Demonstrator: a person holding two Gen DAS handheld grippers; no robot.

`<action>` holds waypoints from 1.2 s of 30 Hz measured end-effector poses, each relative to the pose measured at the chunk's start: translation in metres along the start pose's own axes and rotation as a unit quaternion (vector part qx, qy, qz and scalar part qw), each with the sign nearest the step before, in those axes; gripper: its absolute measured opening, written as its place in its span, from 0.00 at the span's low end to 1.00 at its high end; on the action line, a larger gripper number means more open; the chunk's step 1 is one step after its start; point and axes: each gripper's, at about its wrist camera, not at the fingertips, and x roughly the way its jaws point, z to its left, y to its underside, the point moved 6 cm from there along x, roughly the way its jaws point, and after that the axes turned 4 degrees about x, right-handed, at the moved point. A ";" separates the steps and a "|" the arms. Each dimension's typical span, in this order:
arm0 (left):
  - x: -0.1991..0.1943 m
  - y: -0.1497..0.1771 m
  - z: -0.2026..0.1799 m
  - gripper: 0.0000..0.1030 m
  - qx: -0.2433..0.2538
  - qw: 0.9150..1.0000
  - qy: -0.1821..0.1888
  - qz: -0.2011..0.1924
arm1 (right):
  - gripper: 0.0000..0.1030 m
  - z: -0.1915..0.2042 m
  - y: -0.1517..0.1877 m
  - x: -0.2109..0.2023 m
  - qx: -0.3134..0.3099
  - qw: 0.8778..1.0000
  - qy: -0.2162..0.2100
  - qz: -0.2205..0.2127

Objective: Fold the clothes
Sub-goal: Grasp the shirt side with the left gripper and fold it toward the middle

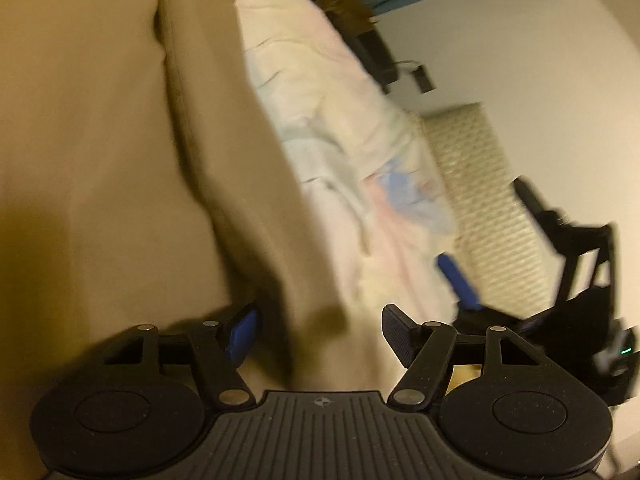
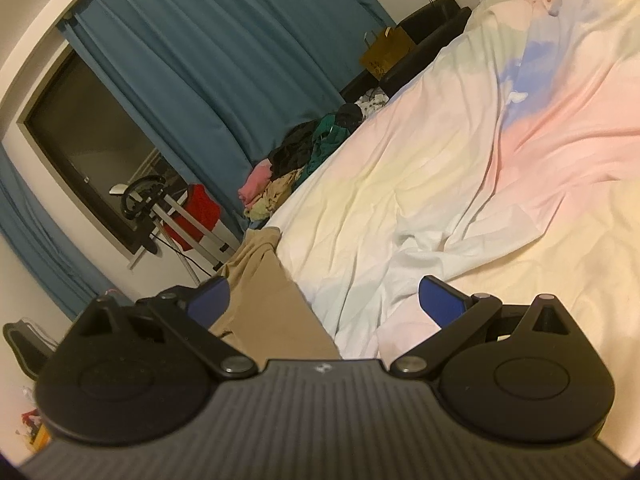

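A tan garment (image 1: 120,160) lies spread over the pastel bedsheet (image 1: 340,120) and fills the left of the left wrist view. One thick fold of it runs down between the fingers of my left gripper (image 1: 320,332), whose jaws stand apart with no pad clearly pressing the cloth. In the right wrist view the same tan garment (image 2: 260,292) reaches in beside the left finger of my right gripper (image 2: 324,302). That gripper is open just over the bedsheet (image 2: 460,160). One blue finger (image 1: 458,280) of the right gripper also shows at the right of the left wrist view.
A pile of mixed clothes (image 2: 304,152) sits at the bed's far edge. Behind it hang blue curtains (image 2: 200,60); a red cloth (image 2: 196,216) hangs on a stand by the window. A paper bag (image 2: 384,52) and black chair (image 2: 432,20) stand further back. A cream woven cover (image 1: 480,200) borders the sheet.
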 end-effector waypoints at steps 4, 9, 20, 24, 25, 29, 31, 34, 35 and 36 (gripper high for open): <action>0.006 0.001 -0.006 0.64 0.021 1.000 -0.008 0.001 | 1.00 0.001 0.005 0.004 -0.007 1.000 0.004 0.008; 0.011 0.001 -0.006 0.06 0.040 0.998 -0.039 0.023 | 1.00 0.005 0.011 0.009 -0.023 1.000 0.011 0.016; -0.078 -0.017 -0.041 0.02 0.045 0.996 -0.076 0.016 | 1.00 0.016 0.020 0.011 -0.059 0.998 0.010 0.035; -0.110 -0.015 -0.037 0.02 0.038 0.994 -0.103 0.016 | 1.00 0.021 0.025 0.014 -0.071 0.997 0.009 0.044; -0.117 -0.012 -0.033 0.02 0.038 0.993 -0.111 0.017 | 1.00 0.022 0.026 0.015 -0.074 0.996 0.009 0.046; -0.125 0.003 -0.009 0.02 0.040 0.985 -0.164 0.020 | 1.00 0.027 0.033 0.018 -0.092 0.994 0.010 0.055; -0.121 0.011 0.005 0.02 0.044 0.979 -0.197 0.027 | 1.00 0.030 0.036 0.019 -0.104 0.993 0.013 0.058; -0.114 0.018 0.020 0.03 0.047 0.972 -0.225 0.044 | 1.00 0.034 0.041 0.020 -0.121 0.990 0.017 0.065; -0.116 0.017 0.022 0.07 0.040 0.973 -0.222 0.046 | 1.00 0.037 0.043 0.020 -0.127 0.990 0.018 0.067; -0.118 0.016 0.021 0.09 0.035 0.974 -0.219 0.046 | 1.00 0.040 0.045 0.020 -0.133 0.989 0.017 0.068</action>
